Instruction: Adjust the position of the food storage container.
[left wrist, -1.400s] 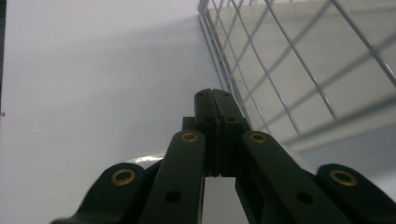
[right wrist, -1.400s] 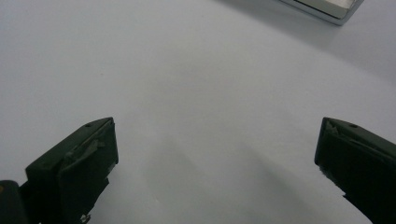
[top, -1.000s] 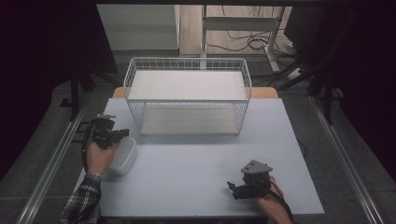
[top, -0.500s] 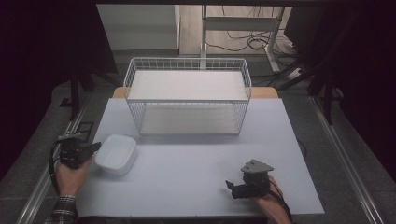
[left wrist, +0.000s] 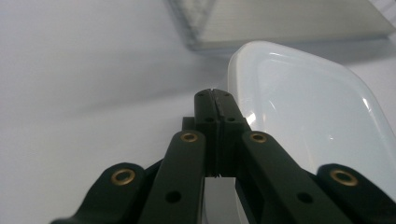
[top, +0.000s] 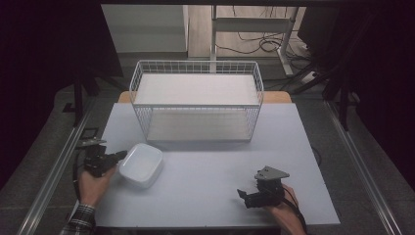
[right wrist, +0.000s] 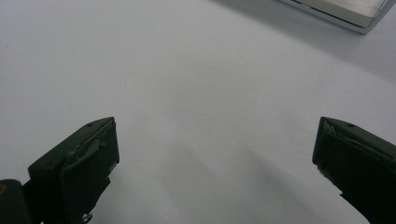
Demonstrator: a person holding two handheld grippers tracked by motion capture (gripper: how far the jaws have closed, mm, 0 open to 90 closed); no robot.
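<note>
Best done slowly: open the left gripper (top: pixel 117 157) first, then slide one jaw over the rim of the dish (top: pixel 141 164) and pinch its near-left wall before lifting toward the basket (top: pixel 195 105). Dish sits empty near the left edge of the desk (top: pixel 210 196), in front of the basket. Left jaws pressed together, tips just beside the rim, pointing level at it. Right gripper (top: pixel 244 195) resting near the front right, jaws wide apart, holding nothing.

The left tool (left wrist: pixel 215 99), jaws pressed together, rests just beside the white dish (left wrist: pixel 317 112).
</note>
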